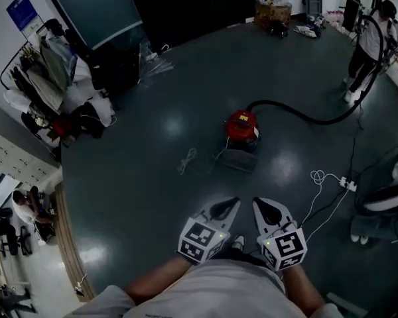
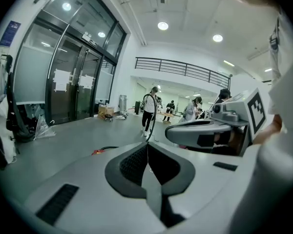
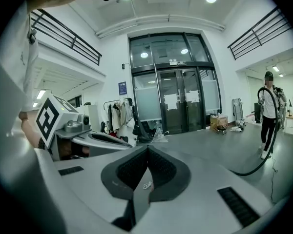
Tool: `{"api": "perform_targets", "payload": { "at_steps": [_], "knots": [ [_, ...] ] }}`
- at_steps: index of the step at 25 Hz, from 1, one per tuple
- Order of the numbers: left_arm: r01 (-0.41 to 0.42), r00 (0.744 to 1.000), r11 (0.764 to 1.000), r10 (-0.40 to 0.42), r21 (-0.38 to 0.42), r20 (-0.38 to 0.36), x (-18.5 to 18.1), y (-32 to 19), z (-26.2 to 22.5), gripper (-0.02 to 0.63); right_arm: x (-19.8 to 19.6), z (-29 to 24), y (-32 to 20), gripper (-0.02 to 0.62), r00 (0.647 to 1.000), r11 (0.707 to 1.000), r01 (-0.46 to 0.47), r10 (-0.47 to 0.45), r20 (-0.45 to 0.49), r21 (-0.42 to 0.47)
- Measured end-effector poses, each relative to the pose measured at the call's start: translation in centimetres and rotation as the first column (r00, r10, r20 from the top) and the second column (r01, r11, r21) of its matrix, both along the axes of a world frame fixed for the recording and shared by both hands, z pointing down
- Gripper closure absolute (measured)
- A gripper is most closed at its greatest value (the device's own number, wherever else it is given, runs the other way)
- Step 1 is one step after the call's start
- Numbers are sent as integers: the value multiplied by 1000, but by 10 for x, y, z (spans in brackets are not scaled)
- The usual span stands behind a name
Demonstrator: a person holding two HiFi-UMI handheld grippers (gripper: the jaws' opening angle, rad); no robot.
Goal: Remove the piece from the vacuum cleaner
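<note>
On the floor [image 1: 152, 197], a flat piece [image 1: 239, 159] lies just before the vacuum cleaner [image 1: 242, 127], a cord [image 1: 188, 159] left of it, a person [image 1: 368, 38] far behind-right.

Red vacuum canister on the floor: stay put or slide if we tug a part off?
Likely shifts: the vacuum cleaner is a small canister standing free on the glossy floor. Its hose curves loosely, so probably floppy; it may tug the canister sideways.

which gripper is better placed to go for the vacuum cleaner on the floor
Right, narrowly. The left gripper and right gripper are both shut, empty and far from the red vacuum cleaner, which sits about midway ahead. Its hose leaves toward the right side.
</note>
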State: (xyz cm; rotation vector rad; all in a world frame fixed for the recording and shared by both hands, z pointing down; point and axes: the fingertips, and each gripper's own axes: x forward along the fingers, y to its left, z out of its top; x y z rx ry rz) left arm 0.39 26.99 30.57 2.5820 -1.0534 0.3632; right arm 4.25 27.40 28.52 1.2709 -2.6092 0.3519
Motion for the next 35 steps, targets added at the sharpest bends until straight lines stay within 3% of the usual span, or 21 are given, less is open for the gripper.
{"api": "perform_targets", "payload": {
  "at_steps": [10,21,28,35],
  "knots": [
    [38,999,999,-38,2,20,26,-22,7,597,29,8,-20,578,999,999,34,-34,28,-3],
    [32,999,999,-31,-28,36,23,-80,33,597,29,37,-77,578,999,998,22,-20,25,-53],
    [-26,999,998,28,-55,42,4,-162,60,597,12,66,-156,578,1000,994,-22,22,-1,-110],
    [-148,985,987,152,-55,82,-16,-255,88,597,-7,91,-245,578,994,982,-108,106,-18,-158]
  ]
}}
